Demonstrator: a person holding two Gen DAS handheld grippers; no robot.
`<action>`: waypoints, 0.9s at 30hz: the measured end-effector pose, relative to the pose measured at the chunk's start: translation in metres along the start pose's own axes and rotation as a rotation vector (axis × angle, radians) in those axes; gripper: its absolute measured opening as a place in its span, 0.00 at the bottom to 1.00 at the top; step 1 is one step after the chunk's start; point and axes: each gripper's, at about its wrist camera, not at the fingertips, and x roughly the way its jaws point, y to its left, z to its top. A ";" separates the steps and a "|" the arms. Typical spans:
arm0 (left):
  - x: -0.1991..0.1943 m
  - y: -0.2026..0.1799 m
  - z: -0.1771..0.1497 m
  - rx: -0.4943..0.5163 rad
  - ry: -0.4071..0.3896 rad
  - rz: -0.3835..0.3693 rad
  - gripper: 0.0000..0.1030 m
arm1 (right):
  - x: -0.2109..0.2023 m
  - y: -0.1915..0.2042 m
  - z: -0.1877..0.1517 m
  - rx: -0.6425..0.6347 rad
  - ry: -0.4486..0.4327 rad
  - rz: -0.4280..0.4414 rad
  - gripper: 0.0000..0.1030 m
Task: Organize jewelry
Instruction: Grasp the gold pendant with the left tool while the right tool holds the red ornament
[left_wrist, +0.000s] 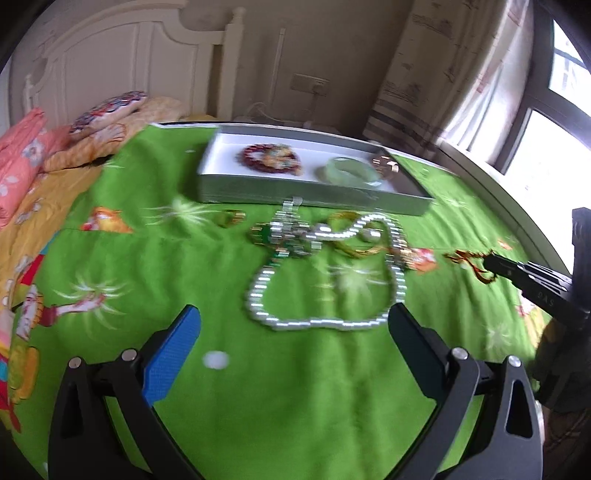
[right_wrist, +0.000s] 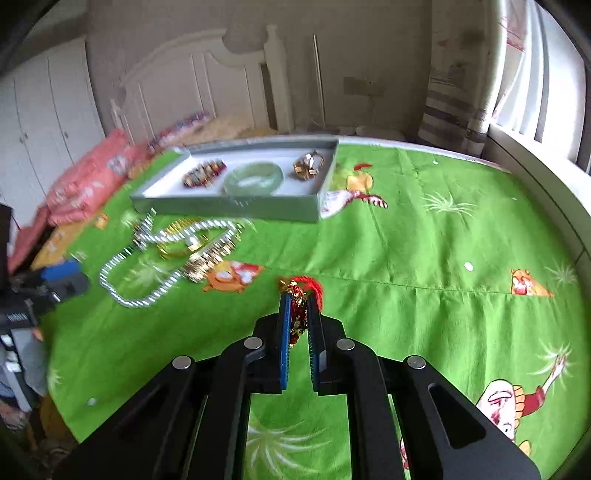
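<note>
Red-gold charm (right_wrist: 298, 310) sits clamped between right tongs (right_wrist: 298, 295) above green bedspread (right_wrist: 424, 258).

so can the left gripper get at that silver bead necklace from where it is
Probably yes. The left gripper is open, and the silver bead necklace lies on the green cover just ahead of its fingertips, nothing between. The necklace is tangled with other jewelry at its far end, which may drag along.

Glossy necklace (left_wrist: 325, 273), cloth bedspread (left_wrist: 295, 387).

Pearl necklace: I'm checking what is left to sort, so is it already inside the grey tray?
No, the pearl necklace lies on the green blanket in front of the grey tray, not inside it.
</note>
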 end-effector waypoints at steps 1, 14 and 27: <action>0.002 -0.011 0.001 0.024 0.003 -0.004 0.98 | -0.004 -0.001 -0.001 0.001 -0.012 0.009 0.09; 0.047 -0.088 0.021 0.228 0.055 0.015 0.88 | -0.017 -0.010 -0.014 0.044 -0.056 0.070 0.09; 0.102 -0.130 0.040 0.391 0.127 0.035 0.31 | -0.025 -0.021 -0.017 0.091 -0.091 0.139 0.09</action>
